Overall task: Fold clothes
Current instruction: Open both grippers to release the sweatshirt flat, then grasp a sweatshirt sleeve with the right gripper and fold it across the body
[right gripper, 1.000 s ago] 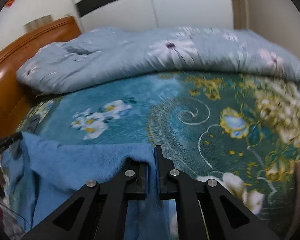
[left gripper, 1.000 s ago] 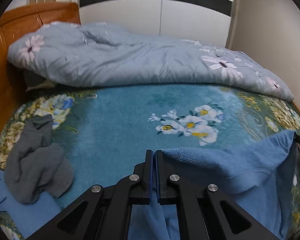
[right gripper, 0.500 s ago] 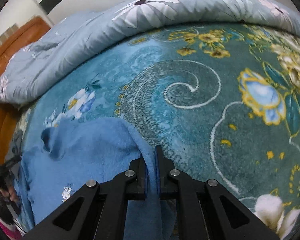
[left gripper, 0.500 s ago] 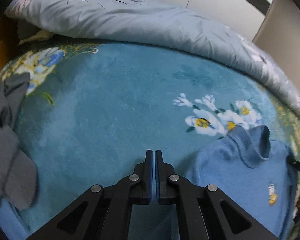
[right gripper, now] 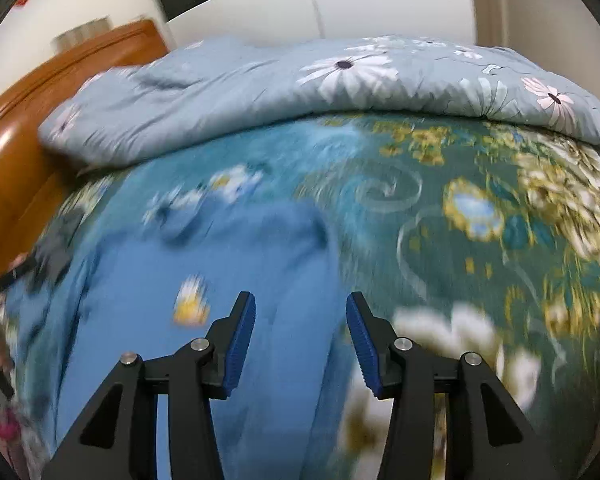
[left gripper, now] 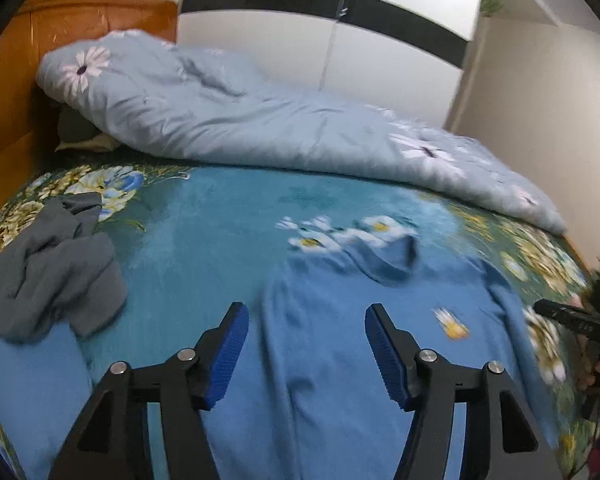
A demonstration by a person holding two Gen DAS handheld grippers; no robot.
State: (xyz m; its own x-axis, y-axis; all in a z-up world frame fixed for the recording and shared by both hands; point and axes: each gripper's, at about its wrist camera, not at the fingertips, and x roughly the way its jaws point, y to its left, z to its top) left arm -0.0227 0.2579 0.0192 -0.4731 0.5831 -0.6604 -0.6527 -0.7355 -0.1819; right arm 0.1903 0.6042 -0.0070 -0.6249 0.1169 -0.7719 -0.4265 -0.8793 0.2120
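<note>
A blue sweater [left gripper: 360,320] with a small yellow-and-white emblem lies spread flat on the floral bedspread, collar toward the quilt. My left gripper [left gripper: 306,350] hangs open above its left side, nothing between the blue pads. In the right wrist view the same blue sweater [right gripper: 220,280] lies blurred below my right gripper [right gripper: 300,336], which is open over the sweater's right edge. The other gripper's black body [left gripper: 580,320] shows at the far right of the left wrist view.
A crumpled grey garment [left gripper: 56,276] lies at the left on the bedspread [left gripper: 204,224]. A rolled pale-blue floral quilt [left gripper: 260,120] runs along the far side. A wooden headboard [left gripper: 16,80] stands at the left, white wardrobe doors [left gripper: 340,40] behind.
Both grippers were shut on the sweater's edges and have opened and let it go. The sweater went from hanging to lying flat on the bed. Both cameras have tilted back up.
</note>
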